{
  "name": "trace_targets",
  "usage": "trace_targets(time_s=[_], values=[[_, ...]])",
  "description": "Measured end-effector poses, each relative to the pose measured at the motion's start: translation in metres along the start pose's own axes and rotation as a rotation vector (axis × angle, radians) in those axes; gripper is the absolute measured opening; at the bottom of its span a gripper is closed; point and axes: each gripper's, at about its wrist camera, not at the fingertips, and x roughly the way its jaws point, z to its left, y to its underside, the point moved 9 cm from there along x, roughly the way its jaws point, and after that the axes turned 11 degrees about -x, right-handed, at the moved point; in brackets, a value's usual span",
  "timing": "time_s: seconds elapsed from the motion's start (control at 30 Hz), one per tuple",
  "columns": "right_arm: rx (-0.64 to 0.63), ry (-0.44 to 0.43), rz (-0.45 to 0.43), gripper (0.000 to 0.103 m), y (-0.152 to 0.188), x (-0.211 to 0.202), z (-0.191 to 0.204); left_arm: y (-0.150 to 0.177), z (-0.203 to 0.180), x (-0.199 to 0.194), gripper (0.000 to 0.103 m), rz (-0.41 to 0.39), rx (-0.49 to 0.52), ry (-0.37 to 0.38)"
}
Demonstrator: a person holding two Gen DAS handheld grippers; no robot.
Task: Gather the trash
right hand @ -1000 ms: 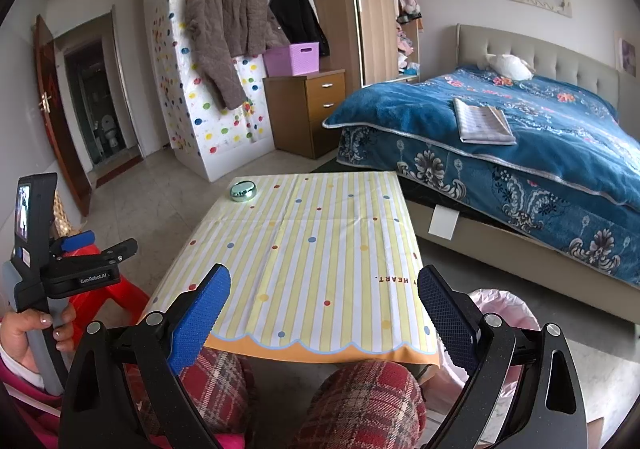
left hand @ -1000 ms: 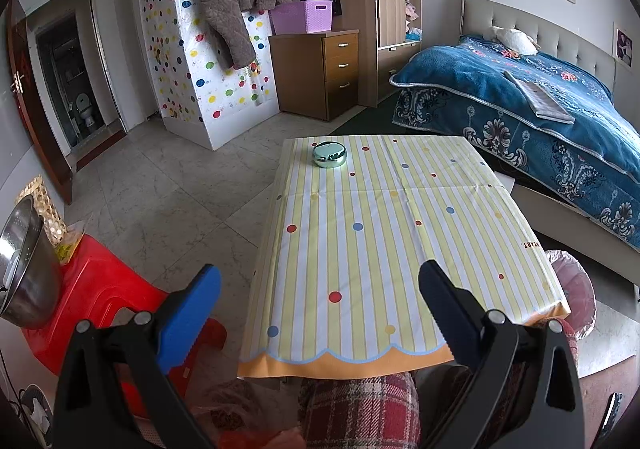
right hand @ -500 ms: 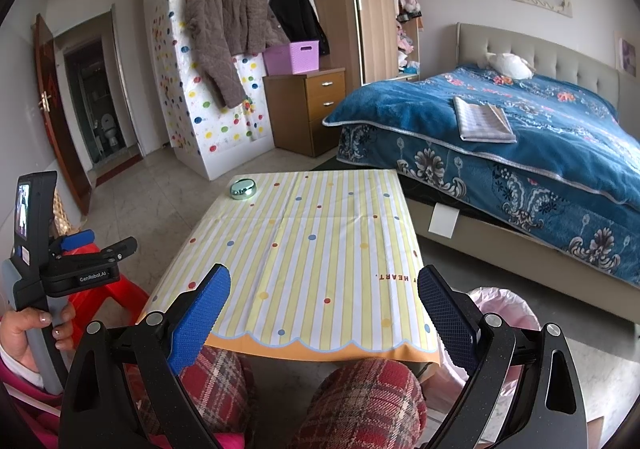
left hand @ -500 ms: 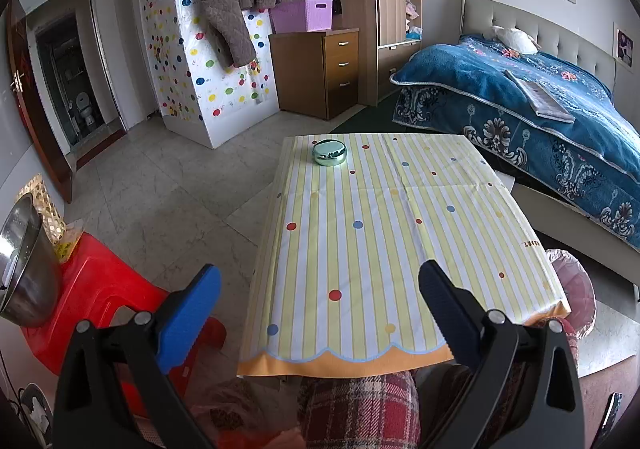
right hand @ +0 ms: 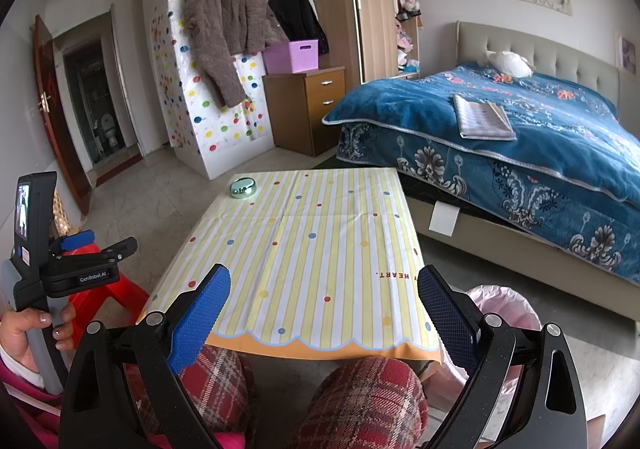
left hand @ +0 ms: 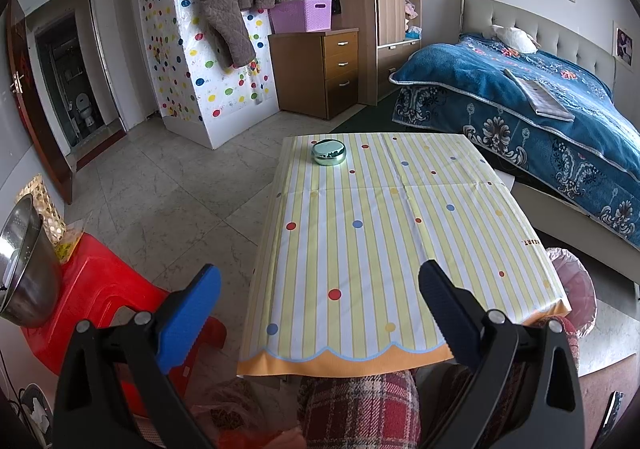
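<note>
I hold both claws, left and right, spread and empty; only a tin sits on the worktop, so collecting seems unstarted or finished.

A low table under a yellow-and-white striped, dotted cloth stands in the middle of the floor, with a small round shiny green metal tin on its far left corner. Left of the table's near end sits a red plastic stool, and a steel bowl lies further left of it. A pink-bagged waste bin stands by the near right corner. A bed with a blue patterned blanket runs along the right, and a brown wooden drawer chest stands far behind, a lilac plastic basket on top.
</note>
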Motion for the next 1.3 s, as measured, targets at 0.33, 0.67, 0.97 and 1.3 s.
trace_targets(time_s=[0.33,0.67,0.97,1.3], values=[[0.001,0.0,0.0,0.093,0.0,-0.001,0.0,0.0,0.0,0.0,0.096,0.002,-0.001,0.0],[0.002,0.001,0.0,0.093,0.002,-0.001,-0.001,0.002,-0.001,0.0,0.096,0.004,0.001,0.001],[0.002,0.0,0.001,0.093,0.004,-0.002,-0.003,0.004,-0.003,0.001,0.096,0.007,0.002,0.007],[0.003,-0.027,0.081,0.095,0.018,0.061,-0.015,0.006,-0.009,0.085,0.096,0.104,-0.024,0.048]])
